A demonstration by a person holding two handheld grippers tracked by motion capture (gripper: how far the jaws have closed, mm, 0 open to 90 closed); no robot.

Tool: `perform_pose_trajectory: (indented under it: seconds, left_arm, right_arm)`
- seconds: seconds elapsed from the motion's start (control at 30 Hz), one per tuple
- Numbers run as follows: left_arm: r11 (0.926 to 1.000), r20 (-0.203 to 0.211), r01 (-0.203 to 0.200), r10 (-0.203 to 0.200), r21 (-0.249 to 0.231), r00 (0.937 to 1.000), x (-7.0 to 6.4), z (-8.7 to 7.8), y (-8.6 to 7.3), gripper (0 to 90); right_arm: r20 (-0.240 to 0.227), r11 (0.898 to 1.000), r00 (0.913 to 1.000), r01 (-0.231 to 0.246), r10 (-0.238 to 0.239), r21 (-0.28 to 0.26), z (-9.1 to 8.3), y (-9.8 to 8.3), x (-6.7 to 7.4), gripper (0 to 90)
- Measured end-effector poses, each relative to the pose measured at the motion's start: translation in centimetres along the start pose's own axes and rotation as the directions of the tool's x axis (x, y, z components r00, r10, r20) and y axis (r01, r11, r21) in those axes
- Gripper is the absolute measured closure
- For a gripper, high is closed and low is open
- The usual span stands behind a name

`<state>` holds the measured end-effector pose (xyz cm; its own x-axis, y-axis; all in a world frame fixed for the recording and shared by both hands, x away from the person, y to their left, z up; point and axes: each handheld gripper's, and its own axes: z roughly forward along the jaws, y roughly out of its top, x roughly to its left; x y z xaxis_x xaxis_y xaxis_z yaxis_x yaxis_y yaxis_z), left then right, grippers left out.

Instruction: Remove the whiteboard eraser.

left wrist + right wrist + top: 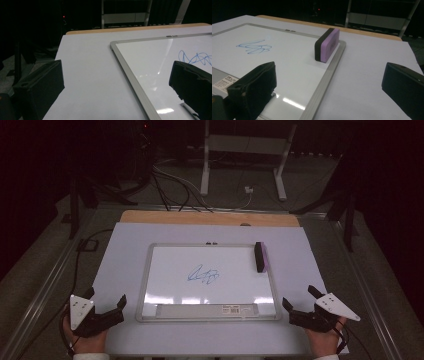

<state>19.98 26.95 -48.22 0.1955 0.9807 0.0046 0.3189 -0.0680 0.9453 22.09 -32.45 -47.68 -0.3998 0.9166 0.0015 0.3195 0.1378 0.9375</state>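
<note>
Standing on its long edge at the whiteboard's point(165, 270) two-o'clock corner, the purple eraser point(260, 256) looks easy to tip if the right gripper point(300, 304), jaws spread wide and empty at the board's four o'clock, clips it. Blue scribble point(203, 276) sits mid-board. At eight o'clock the left gripper point(106, 302), also wide open and empty, could nudge the frame and shift the board.

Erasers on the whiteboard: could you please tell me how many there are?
1. The eraser stands on edge at the whiteboard's far right corner, right of the blue scribble.
</note>
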Motion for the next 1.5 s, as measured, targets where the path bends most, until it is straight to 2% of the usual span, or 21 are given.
perform_pose_trajectory:
  seconds: [0.23, 0.4, 0.43, 0.53, 0.63, 0.83, 1.13, 1.27, 1.43, 1.5]
  left_arm:
    - [0.9998, -0.010, 0.013, -0.013, 0.018, 0.9999, 0.3, 0.2, -0.4, 0.5]
    - [0.9995, -0.015, 0.021, -0.021, 0.025, 0.9997, 0.5, 0.2, -0.5, 0.5]
    - [0.9994, -0.017, 0.022, -0.021, 0.027, 0.9996, 0.5, 0.3, -0.5, 0.5]
    - [0.9993, -0.016, 0.023, -0.023, 0.030, 0.9996, 0.5, 0.3, -0.6, 0.5]
    - [0.9993, -0.014, 0.020, -0.020, 0.032, 0.9997, 0.5, 0.4, -0.6, 0.5]
    - [0.9990, -0.009, 0.019, -0.019, 0.040, 0.9998, 0.5, 0.6, -0.7, 0.5]
    - [0.9989, 0.001, 0.012, -0.012, 0.045, 0.9999, 0.1, 1.1, -0.6, 0.5]
    - [0.9990, 0.001, 0.007, -0.007, 0.045, 1.0000, 0.0, 1.2, -0.5, 0.5]
    - [0.9989, -0.004, 0.014, -0.014, 0.044, 0.9999, 0.2, 1.1, -0.6, 0.5]
    - [0.9991, -0.005, 0.014, -0.014, 0.041, 0.9999, 0.2, 1.1, -0.6, 0.5]
  right_arm:
    - [0.004, 1.000, 0.9997, -0.024, 0.024, 0.018, 0.3, 1.8, -0.3, 0.0]
    - [-0.010, 0.999, 0.9994, -0.034, 0.034, 0.027, 0.5, 3.3, -0.5, 0.0]
    - [-0.029, 0.998, 0.9988, -0.039, 0.040, 0.040, 0.9, 4.2, -0.6, 0.0]
    - [-0.045, 0.998, 0.9986, -0.026, 0.029, 0.060, 1.3, 5.0, -0.7, 0.0]
    - [-0.052, 0.997, 0.9987, 0.005, -0.001, 0.075, 2.0, 6.8, -0.5, 0.0]
    - [-0.054, 0.996, 0.9985, -0.001, 0.006, 0.091, 3.4, 8.9, -0.7, 0.0]
    - [-0.061, 0.995, 0.9980, -0.007, 0.013, 0.103, 5.7, 10.3, -1.1, 0.0]
    - [-0.069, 0.992, 0.9972, -0.020, 0.029, 0.124, 7.6, 10.5, -1.8, 0.0]
    - [-0.081, 0.992, 0.9964, -0.014, 0.025, 0.125, 8.7, 11.3, -1.9, 0.0]
    - [-0.073, 0.991, 0.9973, -0.003, 0.012, 0.131, 9.5, 11.9, -1.8, 0.0]
